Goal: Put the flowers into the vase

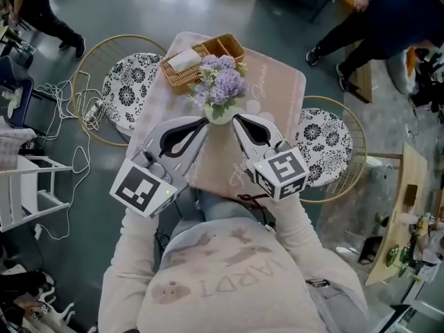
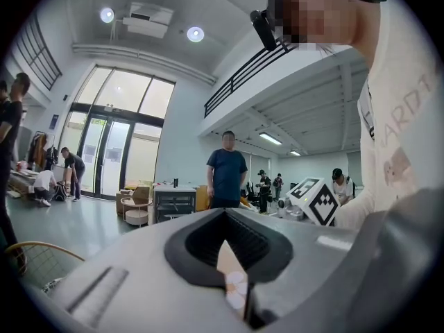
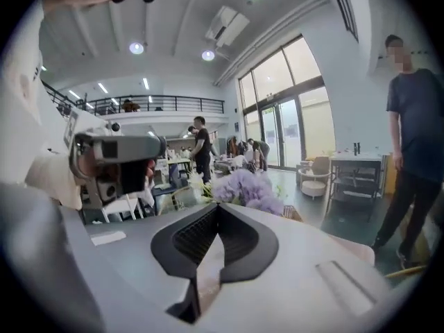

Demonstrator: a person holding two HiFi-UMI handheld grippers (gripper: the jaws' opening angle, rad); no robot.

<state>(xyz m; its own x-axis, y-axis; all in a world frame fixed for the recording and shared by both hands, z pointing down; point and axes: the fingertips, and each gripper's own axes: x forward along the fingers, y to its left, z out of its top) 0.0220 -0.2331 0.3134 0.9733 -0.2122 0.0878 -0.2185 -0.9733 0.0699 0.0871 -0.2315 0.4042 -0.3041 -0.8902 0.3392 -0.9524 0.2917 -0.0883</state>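
the person's pale sweater (image 1: 229,283) is filling the bottom of the head view, and just beyond it the left gripper (image 1: 205,121) and right gripper (image 1: 234,118) are angling inward, their tips sitting close on either side of the vase (image 1: 220,114) on the table (image 1: 277,89). both pairs of jaws are pressing tip to tip with nothing between them, likely because nothing is left to carry. the purple flowers (image 1: 223,83) are standing upright in the vase, beside a wicker basket (image 1: 201,55), so the task is looking done.
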